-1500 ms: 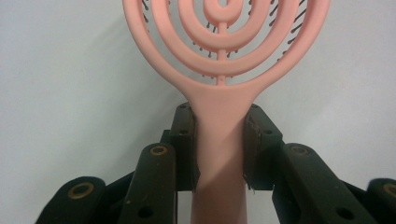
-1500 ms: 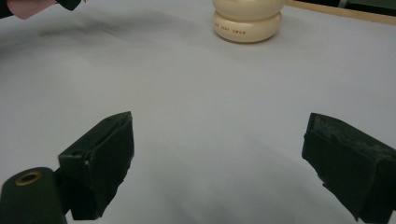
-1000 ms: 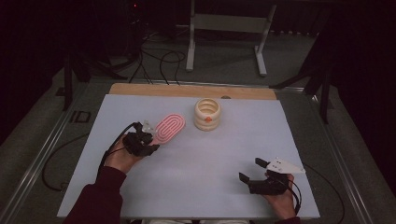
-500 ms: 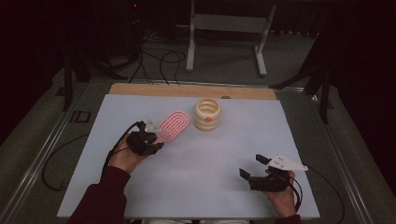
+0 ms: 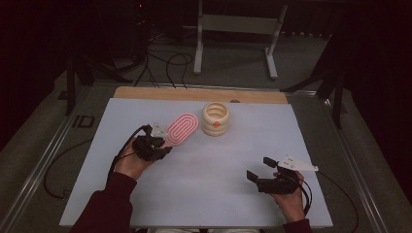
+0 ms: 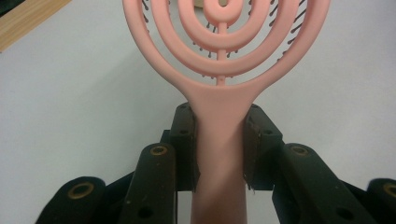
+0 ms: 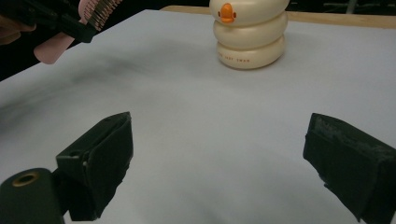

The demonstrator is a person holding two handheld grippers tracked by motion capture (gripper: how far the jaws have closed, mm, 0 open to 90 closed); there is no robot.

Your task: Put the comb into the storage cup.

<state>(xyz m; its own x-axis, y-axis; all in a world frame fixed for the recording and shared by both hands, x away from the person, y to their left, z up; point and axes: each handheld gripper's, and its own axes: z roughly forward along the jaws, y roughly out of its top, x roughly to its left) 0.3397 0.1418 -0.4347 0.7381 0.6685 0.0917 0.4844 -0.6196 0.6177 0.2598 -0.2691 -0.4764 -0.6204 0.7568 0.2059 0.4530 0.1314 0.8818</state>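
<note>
A pink hairbrush [image 5: 182, 128] with an oval head of concentric rings is held above the white table, bristles down. My left gripper [image 5: 161, 146] is shut on its handle; in the left gripper view both pads press the handle [image 6: 219, 140] just below the head. A cream ring-shaped holder [image 5: 215, 118] with an orange mark [image 7: 227, 12] stands to the right of the brush head. My right gripper [image 5: 260, 169] rests low near the table's front right, open, with nothing between its fingers [image 7: 109, 154]. It faces the holder [image 7: 249, 35] and the brush [image 7: 95, 11] farther off.
A wooden strip [image 5: 199, 94] runs along the table's far edge. A metal stand [image 5: 235, 29] and cables [image 5: 160, 58] lie on the floor beyond. Cables trail from both grippers toward the table's near corners.
The left gripper has shifted slightly toward the near side with the brush. The right gripper has barely moved.
</note>
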